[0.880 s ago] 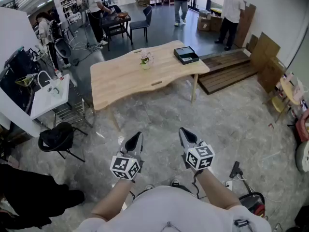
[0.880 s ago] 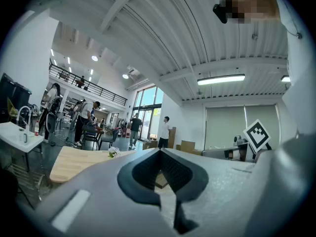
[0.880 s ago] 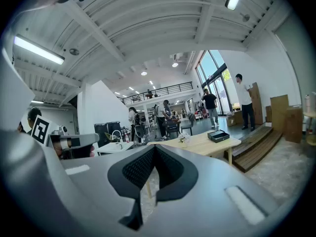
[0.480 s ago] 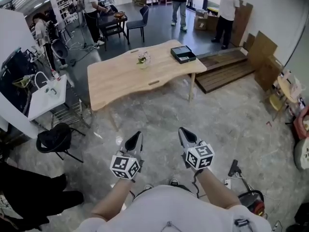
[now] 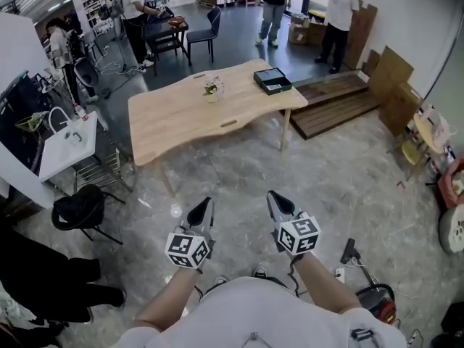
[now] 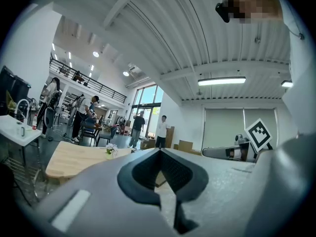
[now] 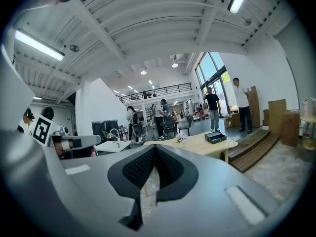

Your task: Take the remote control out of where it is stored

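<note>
Change: table [image 5: 181, 114] drifted slightly left in the head view since a moment ago; grippers in the same pose; approach judged barely begun
Left gripper [image 5: 205, 204]: jaws pressed together; nothing between
Right gripper [image 5: 276, 197]: jaws pressed together; nothing between
Remote control: not visible; probably inside the black box [image 5: 272, 80], far right table corner, well apart from both grippers
Count: two grippers; one table; one black box; one flower vase [image 5: 212, 89]
</note>
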Tool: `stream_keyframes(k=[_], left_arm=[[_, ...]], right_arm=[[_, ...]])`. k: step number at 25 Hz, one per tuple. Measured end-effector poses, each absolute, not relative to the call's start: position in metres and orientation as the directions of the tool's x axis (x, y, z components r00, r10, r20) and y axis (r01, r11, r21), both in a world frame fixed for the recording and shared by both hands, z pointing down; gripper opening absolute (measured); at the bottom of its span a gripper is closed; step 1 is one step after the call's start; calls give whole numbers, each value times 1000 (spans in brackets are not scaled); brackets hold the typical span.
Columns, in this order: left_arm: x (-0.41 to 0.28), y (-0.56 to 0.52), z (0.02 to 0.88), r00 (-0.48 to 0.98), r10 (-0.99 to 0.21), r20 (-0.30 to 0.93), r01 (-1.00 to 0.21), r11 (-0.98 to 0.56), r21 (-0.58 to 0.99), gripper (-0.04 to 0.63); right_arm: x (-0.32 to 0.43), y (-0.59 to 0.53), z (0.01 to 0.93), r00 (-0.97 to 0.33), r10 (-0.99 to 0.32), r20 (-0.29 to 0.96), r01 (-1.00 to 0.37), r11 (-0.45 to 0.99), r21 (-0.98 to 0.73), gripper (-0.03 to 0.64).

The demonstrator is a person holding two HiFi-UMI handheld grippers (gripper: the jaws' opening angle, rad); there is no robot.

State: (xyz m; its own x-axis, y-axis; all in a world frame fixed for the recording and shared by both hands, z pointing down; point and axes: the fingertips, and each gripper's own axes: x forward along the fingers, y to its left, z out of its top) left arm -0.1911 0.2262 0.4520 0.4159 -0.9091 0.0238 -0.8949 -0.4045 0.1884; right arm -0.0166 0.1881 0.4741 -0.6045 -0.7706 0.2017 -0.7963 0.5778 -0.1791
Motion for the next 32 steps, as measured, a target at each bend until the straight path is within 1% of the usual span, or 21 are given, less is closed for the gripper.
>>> stream_keyframes(k=[17, 32], left_arm=[[-206, 224, 453, 434, -901, 17, -885, -423, 194, 0], [-261, 234, 459, 432, -902, 9, -885, -422, 200, 0]], right_arm=[[-30, 184, 483, -579, -780, 236, -815, 541, -210, 26], [-69, 190, 487, -551, -795, 253, -834, 511, -210, 26]])
